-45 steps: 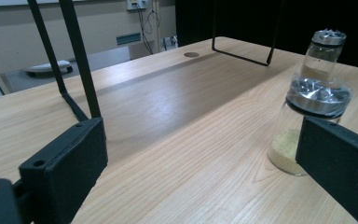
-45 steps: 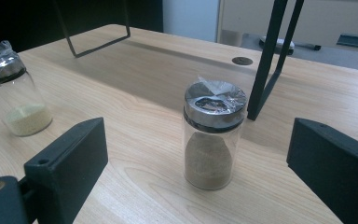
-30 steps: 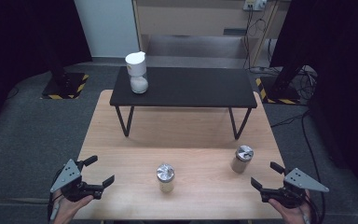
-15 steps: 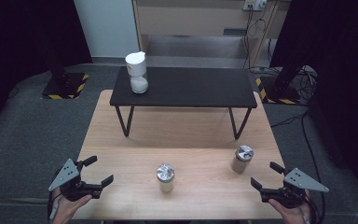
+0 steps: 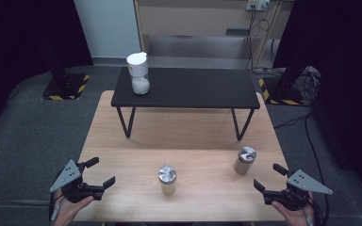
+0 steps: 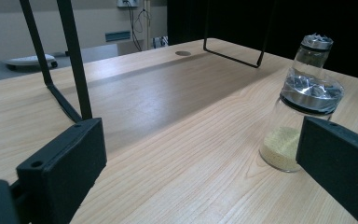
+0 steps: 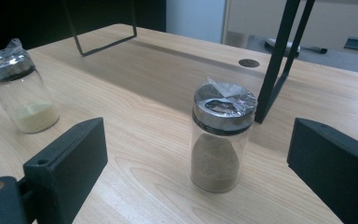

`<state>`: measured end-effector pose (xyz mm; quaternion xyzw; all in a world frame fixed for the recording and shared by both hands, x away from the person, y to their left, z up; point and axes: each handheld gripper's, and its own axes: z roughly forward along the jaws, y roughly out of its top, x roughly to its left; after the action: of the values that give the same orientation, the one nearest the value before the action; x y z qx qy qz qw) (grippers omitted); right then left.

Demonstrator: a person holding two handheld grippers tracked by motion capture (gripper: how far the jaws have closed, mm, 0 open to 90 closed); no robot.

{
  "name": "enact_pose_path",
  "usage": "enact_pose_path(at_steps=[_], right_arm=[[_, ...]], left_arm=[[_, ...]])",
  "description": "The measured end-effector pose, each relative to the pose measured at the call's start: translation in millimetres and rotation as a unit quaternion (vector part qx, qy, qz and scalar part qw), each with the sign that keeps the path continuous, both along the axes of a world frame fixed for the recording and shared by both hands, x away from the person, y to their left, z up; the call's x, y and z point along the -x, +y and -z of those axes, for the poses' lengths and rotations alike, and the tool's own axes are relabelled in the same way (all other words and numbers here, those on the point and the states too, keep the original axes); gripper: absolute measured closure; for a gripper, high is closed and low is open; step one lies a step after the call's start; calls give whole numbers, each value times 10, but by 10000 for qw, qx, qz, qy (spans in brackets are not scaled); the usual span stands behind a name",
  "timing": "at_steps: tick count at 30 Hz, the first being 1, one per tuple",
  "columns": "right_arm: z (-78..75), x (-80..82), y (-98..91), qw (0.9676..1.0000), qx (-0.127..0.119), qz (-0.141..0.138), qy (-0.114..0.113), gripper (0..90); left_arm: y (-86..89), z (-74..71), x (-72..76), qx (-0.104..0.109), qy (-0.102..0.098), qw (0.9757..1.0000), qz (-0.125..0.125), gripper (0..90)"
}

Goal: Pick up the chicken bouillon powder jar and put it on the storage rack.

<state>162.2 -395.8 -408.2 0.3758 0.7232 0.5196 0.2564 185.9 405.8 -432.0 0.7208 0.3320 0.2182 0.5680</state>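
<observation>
The person's left hand [image 5: 68,207] is coming in at seven o'clock of the high view, gripping the black two-jaw left gripper [image 5: 99,174] with its grey three-cornered plate; its jaws are standing wide apart, aiming toward three o'clock. The right hand [image 5: 296,214] is entering at five o'clock, holding the matching right gripper [image 5: 269,178], jaws spread, aiming toward ten o'clock.
</observation>
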Motion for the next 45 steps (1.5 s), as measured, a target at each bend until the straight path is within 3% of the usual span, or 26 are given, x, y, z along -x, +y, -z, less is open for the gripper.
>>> enact_pose_path(at_steps=[8, 14, 17, 29, 45], right_arm=[[-6, -6, -9, 10000, -61, -43, 16, 54], [-44, -37, 34, 9997, 128, -192, -5, 69], [-45, -68, 22, 9994, 12, -336, 15, 83], [-116, -142, 42, 9985, -76, -539, 94, 48], [-301, -331, 186, 9946, -14, -1036, 16, 52]], left_arm=[[1, 0, 2, 6, 15, 10000, -22, 4], [1, 1, -5, 2, 34, 10000, -15, 4], [4, 5, -5, 16, 39, 10000, -23, 3], [4, 7, -7, 27, 60, 10000, -41, 3], [5, 10, -9, 28, 72, 10000, -54, 3]])
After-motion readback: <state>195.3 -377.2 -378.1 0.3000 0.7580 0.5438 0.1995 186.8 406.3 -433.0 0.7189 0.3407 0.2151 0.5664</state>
